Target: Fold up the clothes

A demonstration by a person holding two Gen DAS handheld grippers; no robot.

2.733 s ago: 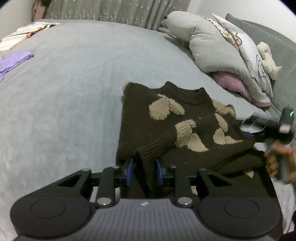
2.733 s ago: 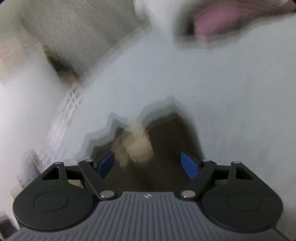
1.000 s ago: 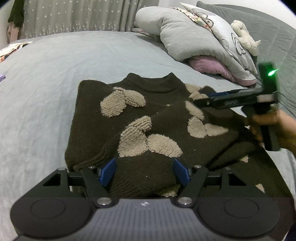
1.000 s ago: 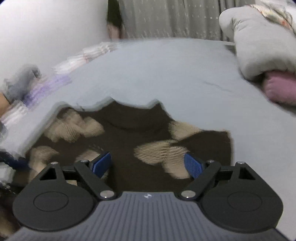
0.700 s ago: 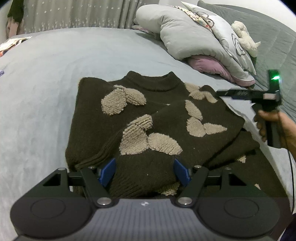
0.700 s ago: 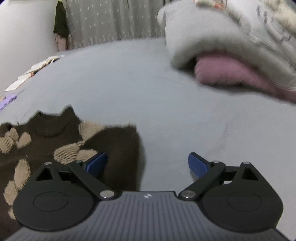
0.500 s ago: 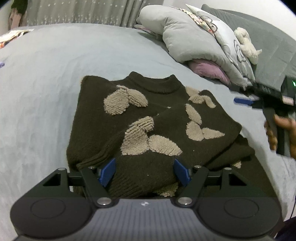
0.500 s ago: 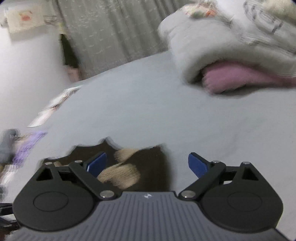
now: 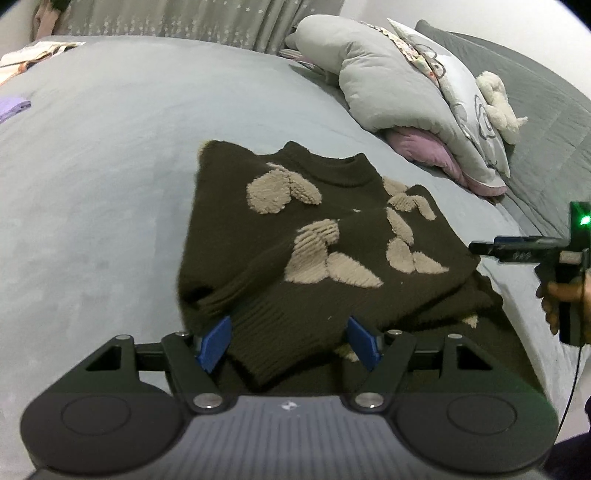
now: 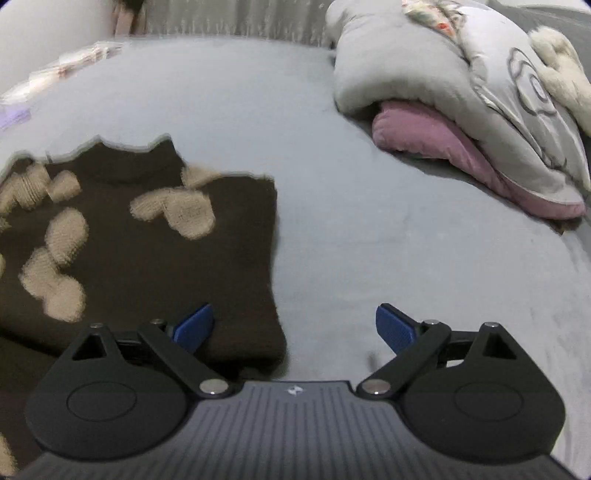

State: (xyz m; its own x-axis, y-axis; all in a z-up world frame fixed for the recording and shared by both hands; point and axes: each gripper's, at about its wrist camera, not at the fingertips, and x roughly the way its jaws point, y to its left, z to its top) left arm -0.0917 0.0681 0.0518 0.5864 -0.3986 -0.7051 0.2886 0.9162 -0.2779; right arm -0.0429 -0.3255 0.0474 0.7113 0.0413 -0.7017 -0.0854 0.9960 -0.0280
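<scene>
Grey bed (image 9: 110, 155) carries a dark brown sweater (image 9: 314, 236), collar toward the curtain, long axis running away from both wide-spread grippers' fingers, nothing gripped.

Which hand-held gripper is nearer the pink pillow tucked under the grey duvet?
Right. The right hand-held gripper is over the sweater's right edge, on the pink pillow's side. The left hand-held gripper is at the sweater's folded hem, farther away.

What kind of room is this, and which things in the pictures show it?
Most likely a bedroom. The brown sweater lies on a wide bed with a grey cover, a rolled grey duvet and a small plush toy sit at one end, and curtains hang behind.
</scene>
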